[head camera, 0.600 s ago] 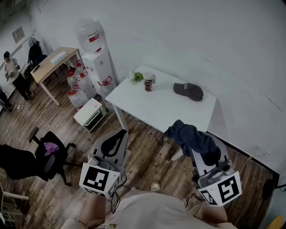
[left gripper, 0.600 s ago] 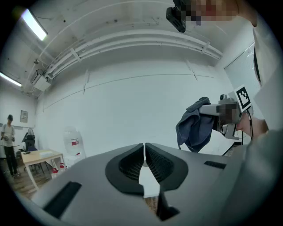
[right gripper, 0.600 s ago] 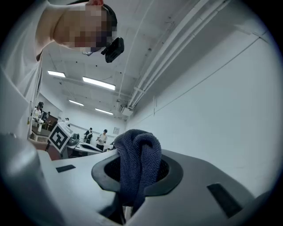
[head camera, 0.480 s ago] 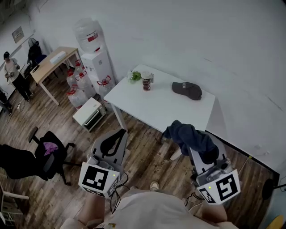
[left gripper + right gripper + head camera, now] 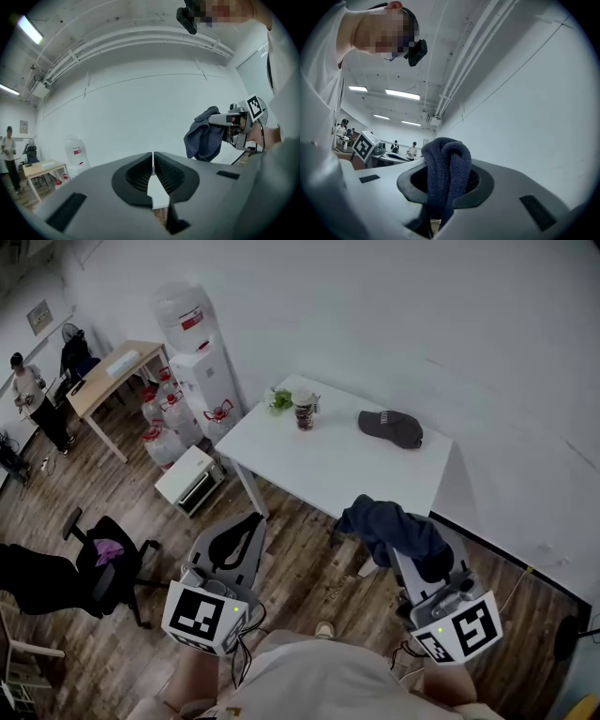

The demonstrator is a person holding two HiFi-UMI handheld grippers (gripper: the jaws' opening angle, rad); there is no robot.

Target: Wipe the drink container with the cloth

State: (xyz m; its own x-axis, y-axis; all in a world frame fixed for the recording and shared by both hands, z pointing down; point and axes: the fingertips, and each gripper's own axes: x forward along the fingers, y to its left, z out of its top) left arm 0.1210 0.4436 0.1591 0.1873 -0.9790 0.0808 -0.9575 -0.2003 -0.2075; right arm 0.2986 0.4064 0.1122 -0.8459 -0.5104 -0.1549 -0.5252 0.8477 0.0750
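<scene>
Left gripper [image 5: 153,161]: ribbed black pads pressed together, empty. Cup [image 5: 305,413]: cylindrical, dark contents, upright near the far-left corner of the flat white table [image 5: 347,474]. Cloth [image 5: 398,531]: navy terry, bunched, pinched in right gripper [image 5: 446,182].

Head view dim, grey, soft. Gripper views fisheye-bent, corners black; ceiling strip lights [image 5: 401,94] glare; foreground blurred.

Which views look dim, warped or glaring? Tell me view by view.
Head view: dim, corners darkened, white table evenly lit. Left gripper view: fisheye bows the wall pipes, ceiling light glares. Right gripper view: same fisheye with black rim, cloth sharp, background people small and soft.
</scene>
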